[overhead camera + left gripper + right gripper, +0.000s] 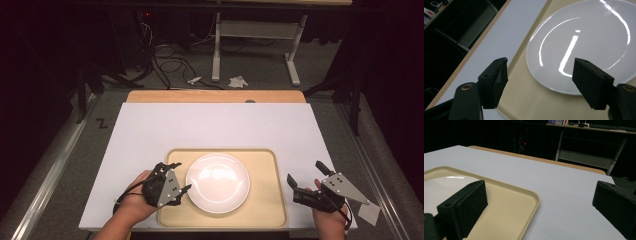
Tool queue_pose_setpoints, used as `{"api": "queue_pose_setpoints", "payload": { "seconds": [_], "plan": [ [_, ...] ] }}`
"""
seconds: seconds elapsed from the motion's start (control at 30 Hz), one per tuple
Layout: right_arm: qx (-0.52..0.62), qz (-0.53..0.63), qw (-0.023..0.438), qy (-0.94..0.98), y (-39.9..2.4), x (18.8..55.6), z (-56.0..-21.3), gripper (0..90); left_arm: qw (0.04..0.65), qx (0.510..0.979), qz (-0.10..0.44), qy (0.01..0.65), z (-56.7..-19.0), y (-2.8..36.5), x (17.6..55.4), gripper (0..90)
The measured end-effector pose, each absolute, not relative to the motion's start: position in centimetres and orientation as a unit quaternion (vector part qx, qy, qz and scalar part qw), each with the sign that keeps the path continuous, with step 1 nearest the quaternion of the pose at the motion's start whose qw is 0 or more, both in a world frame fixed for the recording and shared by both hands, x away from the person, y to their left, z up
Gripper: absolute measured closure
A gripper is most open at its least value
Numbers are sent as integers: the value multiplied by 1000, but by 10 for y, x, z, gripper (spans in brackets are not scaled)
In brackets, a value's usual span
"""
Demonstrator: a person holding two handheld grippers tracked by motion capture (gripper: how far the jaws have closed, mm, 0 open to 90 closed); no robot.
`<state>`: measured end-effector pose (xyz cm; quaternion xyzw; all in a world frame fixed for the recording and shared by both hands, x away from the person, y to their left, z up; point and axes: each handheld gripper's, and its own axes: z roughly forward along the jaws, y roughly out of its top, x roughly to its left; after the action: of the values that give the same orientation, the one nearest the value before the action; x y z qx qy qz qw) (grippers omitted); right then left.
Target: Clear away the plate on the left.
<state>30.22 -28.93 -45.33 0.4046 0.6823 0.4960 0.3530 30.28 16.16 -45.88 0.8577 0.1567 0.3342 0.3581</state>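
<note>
Plate (218, 182), white and round, lies in the middle of a beige tray (265, 202) set at the near edge of the white-topped bench (215, 125) in the high view. The left claw (176, 181) sits over the tray's left part, just beside the plate's left rim, held by the left hand (137, 192); its jaws stand apart with nothing between them. The right claw (306, 176) hovers off the tray's right edge over the bench, jaws wide apart and empty, in the right hand (327, 212). A scrap of paper (369, 213) lies on the floor by the bench's near right corner.

From the left gripper view, the left claw (540, 72) spreads its jaws over the tray (524, 100), with the plate (584, 42) just ahead, its near rim lying between them.

From the right gripper view, the right claw (540, 202) is wide open and holds nothing; the tray's corner (524, 207) and the bench (564, 185) lie between the jaws, the plate (439, 187) at far left.
</note>
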Motion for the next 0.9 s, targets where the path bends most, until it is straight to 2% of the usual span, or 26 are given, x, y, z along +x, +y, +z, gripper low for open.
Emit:
{"api": "queue_pose_setpoints", "payload": {
  "seconds": [0.1, 0.37, 0.53, 0.63, 0.8, 0.9],
  "plan": [
    [402, 497, 354, 682, -289, 302, -453, 5, 364, 847, 341, 185, -457, 177, 307, 233],
    [406, 496, 353, 681, -290, 303, -454, 5, 423, 784, 326, 317, -450, 242, 320, 130],
    [406, 497, 354, 680, -290, 302, -453, 5, 451, 752, 317, 361, -447, 267, 319, 74],
    [408, 496, 353, 680, -290, 302, -453, 5, 465, 730, 310, 394, -449, 284, 318, 5],
    [408, 498, 355, 678, -291, 300, -452, 5, 493, 696, 282, 439, -456, 304, 318, 1],
    [407, 499, 356, 677, -291, 299, -451, 5, 495, 695, 284, 438, -457, 304, 321, 1]
  ]
}}
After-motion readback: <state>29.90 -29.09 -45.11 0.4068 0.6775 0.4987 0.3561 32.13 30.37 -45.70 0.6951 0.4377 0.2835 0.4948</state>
